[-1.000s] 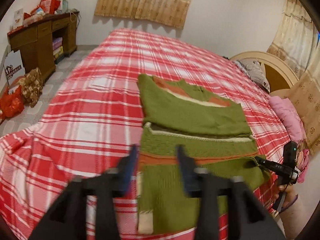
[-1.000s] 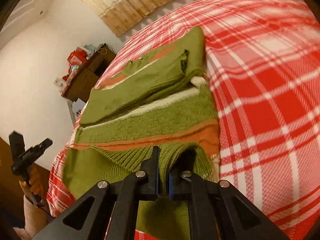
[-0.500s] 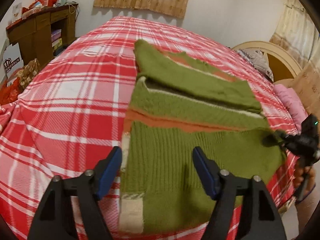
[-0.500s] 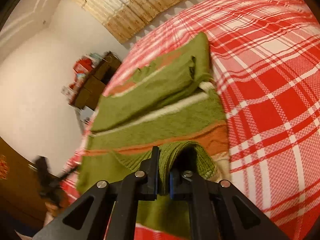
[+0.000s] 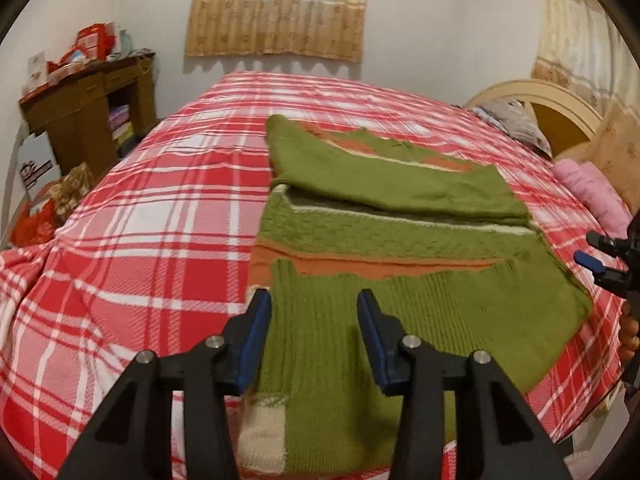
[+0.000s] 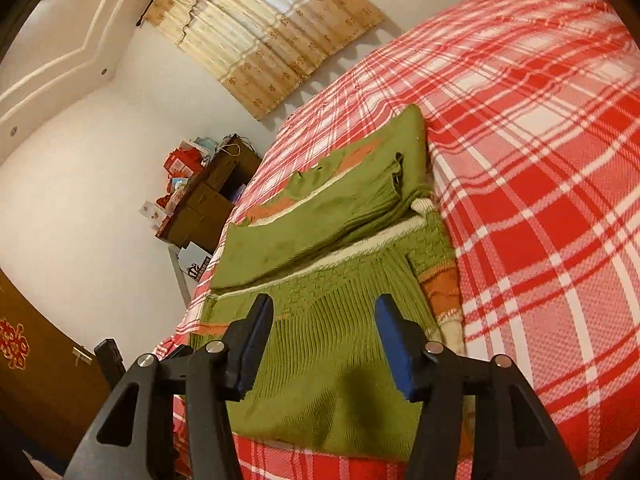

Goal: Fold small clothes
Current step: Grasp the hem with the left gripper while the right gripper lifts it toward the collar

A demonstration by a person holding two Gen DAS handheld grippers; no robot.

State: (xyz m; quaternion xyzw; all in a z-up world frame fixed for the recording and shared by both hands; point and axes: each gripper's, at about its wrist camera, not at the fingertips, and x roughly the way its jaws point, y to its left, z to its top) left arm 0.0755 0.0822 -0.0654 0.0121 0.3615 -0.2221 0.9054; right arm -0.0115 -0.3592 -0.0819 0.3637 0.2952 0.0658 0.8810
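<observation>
A green knit sweater (image 5: 400,220) with orange and cream bands lies flat on the red plaid bed (image 5: 160,208). Its sleeves are folded across the upper body, and a ribbed green flap (image 5: 440,320) is folded over the near part. My left gripper (image 5: 313,296) hovers over the flap's left end; its jaws are closing with knit below them, and the pads press on nothing. My right gripper (image 6: 324,300) is over the sweater (image 6: 320,380) at the other end; its jaws are opening and hold nothing. It also shows at the right edge of the left wrist view as the right gripper (image 5: 600,260).
A wooden desk (image 5: 88,108) piled with red packages stands left of the bed, with bags (image 5: 36,224) on the floor beside it. A pink bundle (image 5: 592,196) and the headboard (image 5: 532,92) are at the right. A brown door (image 6: 40,360) is near the bed's corner.
My right gripper let go of the green fold it was pinching and opened; the fold now lies flat. My left gripper came down over the sweater's near edge and its jaws narrowed.
</observation>
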